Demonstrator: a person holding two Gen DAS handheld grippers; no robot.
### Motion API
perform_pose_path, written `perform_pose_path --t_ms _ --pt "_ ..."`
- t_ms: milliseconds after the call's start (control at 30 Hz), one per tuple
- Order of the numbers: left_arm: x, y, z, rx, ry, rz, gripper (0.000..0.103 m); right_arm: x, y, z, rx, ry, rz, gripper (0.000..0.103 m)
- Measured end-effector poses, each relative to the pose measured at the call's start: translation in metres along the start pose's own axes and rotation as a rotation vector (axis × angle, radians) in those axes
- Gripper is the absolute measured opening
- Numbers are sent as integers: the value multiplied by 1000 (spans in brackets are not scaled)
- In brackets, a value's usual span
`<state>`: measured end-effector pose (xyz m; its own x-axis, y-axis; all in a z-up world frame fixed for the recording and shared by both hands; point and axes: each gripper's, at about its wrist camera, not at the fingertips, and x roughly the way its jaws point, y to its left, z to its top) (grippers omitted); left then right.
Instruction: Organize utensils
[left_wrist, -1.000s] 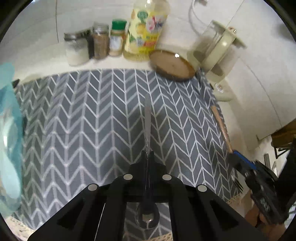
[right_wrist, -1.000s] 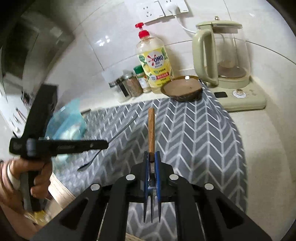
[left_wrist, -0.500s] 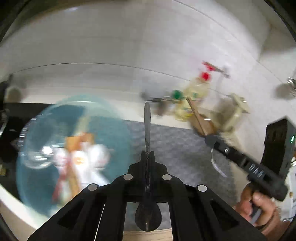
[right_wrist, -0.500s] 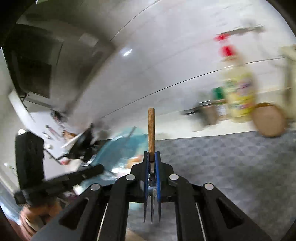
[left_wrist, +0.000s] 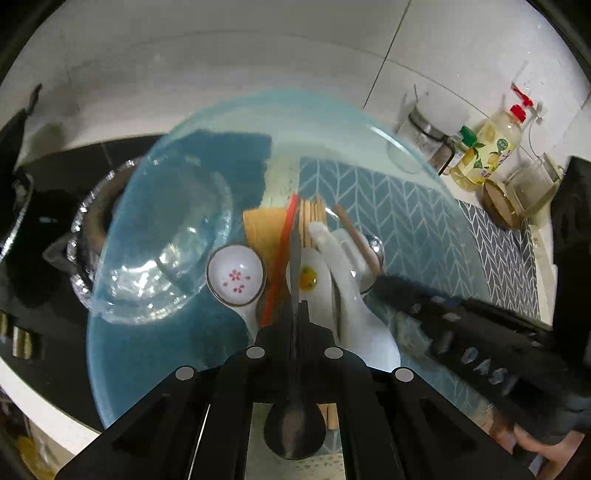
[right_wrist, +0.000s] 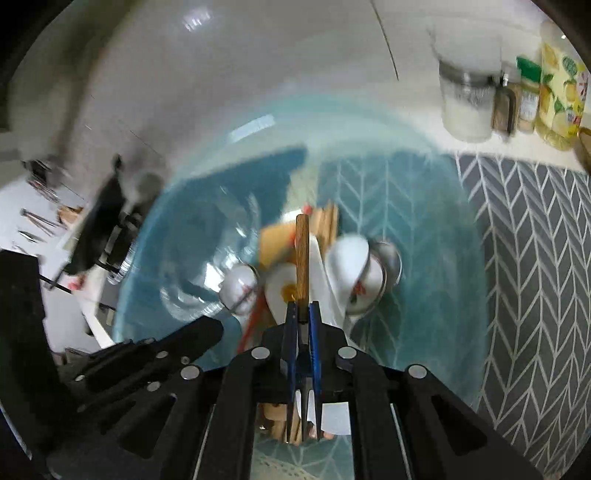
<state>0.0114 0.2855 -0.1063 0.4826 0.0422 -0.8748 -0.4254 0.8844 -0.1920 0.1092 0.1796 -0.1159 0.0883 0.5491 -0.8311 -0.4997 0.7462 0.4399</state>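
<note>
Jaws clamped on spoon (left_wrist: 295, 258) and fork (right_wrist: 302, 254), blue bowl (left_wrist: 166, 350) of utensils below

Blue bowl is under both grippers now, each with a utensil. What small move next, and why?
Probably lower the left gripper and release its metal spoon among the utensils in the blue bowl: it is clamped shut on the spoon, directly above them.

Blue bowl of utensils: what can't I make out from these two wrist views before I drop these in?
- Chopsticks, left wrist: lower ends hidden behind the left claw and its metal spoon.
- Small white spoons, right wrist: motion-blurred, patterns unreadable.
- Blue bowl, both views: near rim hidden behind the claw bodies.
- Fork, right wrist: tines partly hidden within the right claw.
</note>
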Motion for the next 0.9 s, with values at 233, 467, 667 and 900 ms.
perform_pose_path --t_ms 233,467,667,900 --pt "-6 9 -9 -19 6 -14 11 -3 6 -10 -26 35 -108 8" --pt "-96 -9 -19 -32 -199 75 68 -100 14 -8 -143 -189 -159 11" --pt "-164 -50 -44 6 -335 150 99 -192 22 -33 -222 -381 -143 67" --pt "-179 -78 -81 34 -317 194 99 -229 15 -83 -314 -404 -75 69"
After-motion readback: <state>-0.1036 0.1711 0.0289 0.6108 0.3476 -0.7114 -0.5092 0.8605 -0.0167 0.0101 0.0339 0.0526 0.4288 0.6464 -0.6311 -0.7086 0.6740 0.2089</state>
